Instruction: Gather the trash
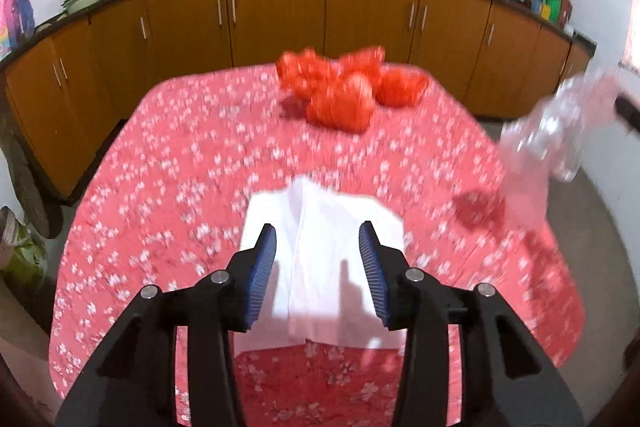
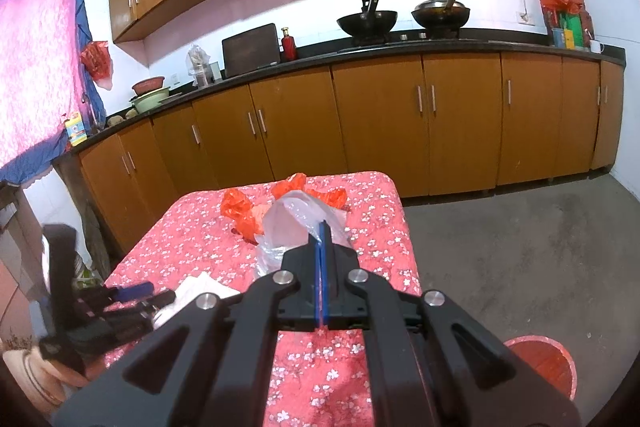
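Kitchen cupboards (image 2: 360,115) back a floral worktop (image 1: 180,155) where the left gripper (image 1: 318,263) hangs spread over a white tissue (image 1: 320,219), the right gripper (image 2: 323,241) clamped on a clear plastic bag (image 2: 288,219) near red bags (image 1: 340,87); no writing is legible.

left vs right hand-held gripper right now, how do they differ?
The left hand-held gripper is open, its blue pads either side of the white tissue without pressing it; the right hand-held gripper is shut on a clear plastic bag. The left points down at the tissue lying on the table; the right holds its bag lifted. Both share black frames and blue pads.
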Tool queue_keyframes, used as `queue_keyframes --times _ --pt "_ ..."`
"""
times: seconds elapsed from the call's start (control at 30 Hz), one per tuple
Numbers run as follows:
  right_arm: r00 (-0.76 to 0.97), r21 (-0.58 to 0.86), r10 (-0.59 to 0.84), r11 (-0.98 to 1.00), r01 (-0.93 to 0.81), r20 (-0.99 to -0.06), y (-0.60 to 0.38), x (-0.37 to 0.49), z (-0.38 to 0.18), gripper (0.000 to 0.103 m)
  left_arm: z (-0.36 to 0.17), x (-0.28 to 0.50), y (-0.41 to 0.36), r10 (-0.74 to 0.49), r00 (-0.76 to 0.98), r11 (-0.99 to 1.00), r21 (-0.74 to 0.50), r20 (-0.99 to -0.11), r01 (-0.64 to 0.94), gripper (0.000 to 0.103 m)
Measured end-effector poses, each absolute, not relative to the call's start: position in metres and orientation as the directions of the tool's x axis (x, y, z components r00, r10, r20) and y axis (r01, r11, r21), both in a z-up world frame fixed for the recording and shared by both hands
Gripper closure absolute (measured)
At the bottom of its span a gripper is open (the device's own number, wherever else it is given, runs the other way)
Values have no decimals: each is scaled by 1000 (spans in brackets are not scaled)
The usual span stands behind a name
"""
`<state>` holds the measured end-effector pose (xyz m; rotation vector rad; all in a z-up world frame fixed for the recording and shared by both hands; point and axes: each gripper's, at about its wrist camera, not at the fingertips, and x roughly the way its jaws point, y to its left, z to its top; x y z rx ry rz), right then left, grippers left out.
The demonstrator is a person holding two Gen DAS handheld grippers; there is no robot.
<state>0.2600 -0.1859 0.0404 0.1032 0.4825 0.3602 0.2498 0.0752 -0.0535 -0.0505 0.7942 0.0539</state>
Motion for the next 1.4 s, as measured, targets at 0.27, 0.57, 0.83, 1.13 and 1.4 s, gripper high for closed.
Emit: queue_keyframes --times 0.27,0.57,0.83,1.13,1.4 --pt "816 181 361 933 -312 -453 -181 265 33 101 -88 262 81 42 634 994 -34 -772 -106 76" --pt "806 215 365 930 -297 -465 -174 272 20 101 -98 272 89 56 641 990 -39 -766 -133 94" --pt "790 226 377 926 -303 -484 -169 283 7 101 -101 280 86 29 652 995 -41 -758 -91 53" --pt "775 243 405 914 -326 -485 -155 292 2 101 -98 298 97 34 626 994 -39 -779 -102 76" --pt "765 256 418 908 -333 -490 -147 301 0 101 -99 305 92 50 634 997 2 -772 -77 80"
